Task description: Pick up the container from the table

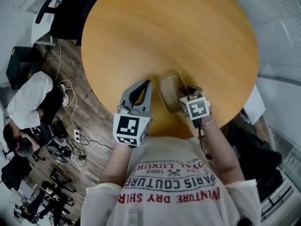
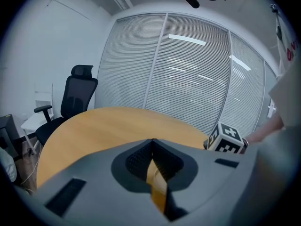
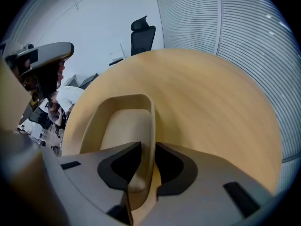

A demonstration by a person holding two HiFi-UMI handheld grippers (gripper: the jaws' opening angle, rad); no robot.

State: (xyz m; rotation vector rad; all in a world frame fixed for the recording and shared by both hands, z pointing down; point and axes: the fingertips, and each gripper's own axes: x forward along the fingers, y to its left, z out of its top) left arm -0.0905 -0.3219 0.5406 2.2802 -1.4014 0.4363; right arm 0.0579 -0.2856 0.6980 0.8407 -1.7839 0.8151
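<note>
The right tool [image 3: 148, 147] has its jaws closed on one side wall of the beige container [image 3: 123, 121], which seems to rest at the counter [image 1: 164, 32] edge nearest the person, so I think only the lift remains; the left tool [image 2: 153, 142] is closed on nothing.

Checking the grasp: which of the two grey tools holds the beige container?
The right grey tool: its jaws clamp the beige plastic container's side wall. The left grey tool is shut with nothing between.
</note>
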